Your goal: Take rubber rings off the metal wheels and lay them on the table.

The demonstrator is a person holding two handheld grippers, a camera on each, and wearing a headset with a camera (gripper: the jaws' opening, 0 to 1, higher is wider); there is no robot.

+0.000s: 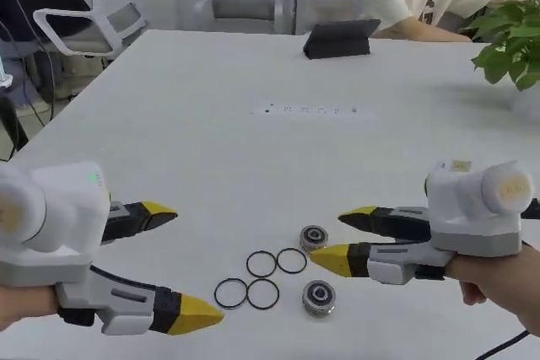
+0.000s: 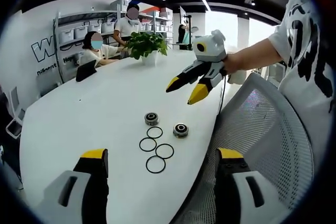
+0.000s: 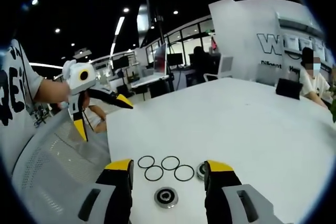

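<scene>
Several black rubber rings [image 1: 261, 264] [image 2: 155, 164] [image 3: 154, 172] lie flat in a cluster on the white table [image 1: 211, 149]. Two metal wheels rest beside them, one farther [image 1: 314, 238] [image 2: 151, 118] [image 3: 201, 170] and one nearer [image 1: 319, 297] [image 2: 181, 129] [image 3: 166, 196]. My left gripper [image 1: 186, 265] [image 2: 161, 154] [image 3: 105, 118] hovers open left of the rings, holding nothing. On the right, my right gripper [image 1: 332, 234] [image 2: 191, 85] [image 3: 168, 166] is open just above the farther wheel, also with nothing in it.
A black tablet stand [image 1: 340, 38] and a row of table sockets [image 1: 308, 110] sit farther back. A green plant [image 1: 510, 40] is at the far right, a person sits behind the table, and a white chair [image 1: 93, 23] stands at the far left. A mesh chair [image 2: 262, 145] is by the near edge.
</scene>
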